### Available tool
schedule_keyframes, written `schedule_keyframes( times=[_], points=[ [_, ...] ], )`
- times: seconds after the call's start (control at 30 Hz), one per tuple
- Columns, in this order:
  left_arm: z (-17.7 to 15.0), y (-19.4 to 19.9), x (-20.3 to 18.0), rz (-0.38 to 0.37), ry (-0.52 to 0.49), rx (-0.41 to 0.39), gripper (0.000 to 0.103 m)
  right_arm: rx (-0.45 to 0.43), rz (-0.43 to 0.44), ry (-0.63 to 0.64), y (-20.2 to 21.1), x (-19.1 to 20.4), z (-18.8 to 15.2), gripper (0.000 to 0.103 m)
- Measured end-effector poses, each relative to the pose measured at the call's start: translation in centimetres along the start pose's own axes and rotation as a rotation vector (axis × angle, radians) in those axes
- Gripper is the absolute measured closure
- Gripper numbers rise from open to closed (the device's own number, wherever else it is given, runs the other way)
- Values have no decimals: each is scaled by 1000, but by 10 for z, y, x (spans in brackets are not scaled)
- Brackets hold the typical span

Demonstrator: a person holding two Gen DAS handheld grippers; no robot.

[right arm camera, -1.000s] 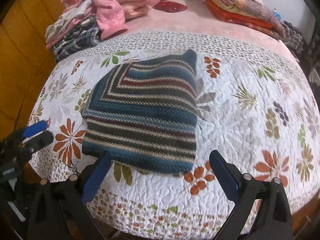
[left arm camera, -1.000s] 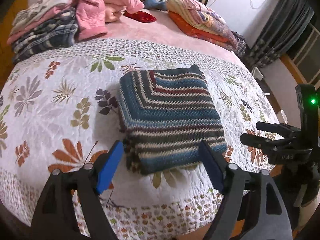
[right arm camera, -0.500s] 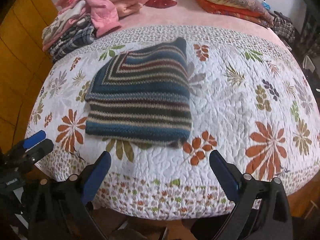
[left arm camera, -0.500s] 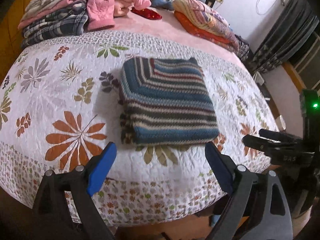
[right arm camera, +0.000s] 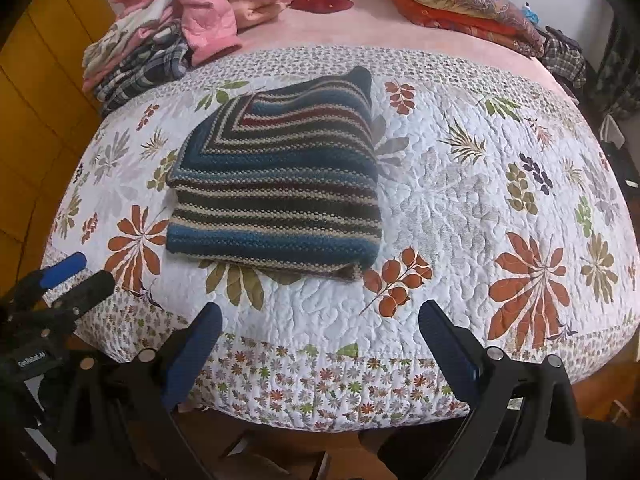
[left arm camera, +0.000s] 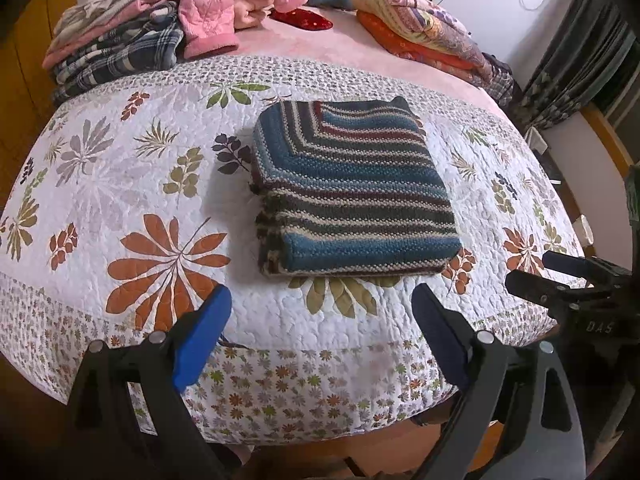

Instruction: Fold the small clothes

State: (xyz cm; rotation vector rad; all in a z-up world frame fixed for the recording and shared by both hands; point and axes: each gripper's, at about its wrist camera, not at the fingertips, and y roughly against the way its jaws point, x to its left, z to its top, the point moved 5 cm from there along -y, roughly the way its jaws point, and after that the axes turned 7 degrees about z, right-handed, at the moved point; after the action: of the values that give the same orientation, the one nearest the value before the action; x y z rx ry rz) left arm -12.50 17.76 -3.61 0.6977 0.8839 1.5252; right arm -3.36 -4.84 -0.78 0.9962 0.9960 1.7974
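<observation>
A striped knit sweater (left arm camera: pixel 348 188) in blue, dark red and cream lies folded into a neat rectangle on the floral quilt (left arm camera: pixel 120 184). The right wrist view shows the same sweater (right arm camera: pixel 276 184) left of centre on the quilt (right arm camera: pixel 460 208). My left gripper (left arm camera: pixel 322 328) hangs open over the bed's near edge, short of the sweater, with nothing between its blue pads. My right gripper (right arm camera: pixel 320 344) is open too, back from the sweater at the quilt's border. Each gripper appears in the other's view: the right gripper (left arm camera: pixel 560 276) at the right side, the left gripper (right arm camera: pixel 68 280) at the left.
A pile of clothes (left arm camera: pixel 120 40) with a pink jacket (left arm camera: pixel 224 4) sits at the bed's far left. Folded bedding (left arm camera: pixel 424 32) lies at the far right. A wooden wall (right arm camera: pixel 36 92) runs along the left. Curtains (left arm camera: pixel 580 60) hang at the right.
Both grippers have drawn back from the folded sweater toward the bed's near edge, staying open. The sweater lies where it was.
</observation>
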Motion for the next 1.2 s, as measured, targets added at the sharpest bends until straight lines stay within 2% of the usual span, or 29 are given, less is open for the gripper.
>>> schedule_keyframes(
  times=[0.27,0.6,1.2],
  points=[
    [0,0,-2,4,11,3,12,-10,-13,1,4,-2,-1,4],
    [6,9,-16,15,-44,-33,12,-16,-20,12,9,-6,-1,4],
    [4,0,-31,26,-91,-6,12,-15,-32,10,12,-14,-3,4]
  ],
)
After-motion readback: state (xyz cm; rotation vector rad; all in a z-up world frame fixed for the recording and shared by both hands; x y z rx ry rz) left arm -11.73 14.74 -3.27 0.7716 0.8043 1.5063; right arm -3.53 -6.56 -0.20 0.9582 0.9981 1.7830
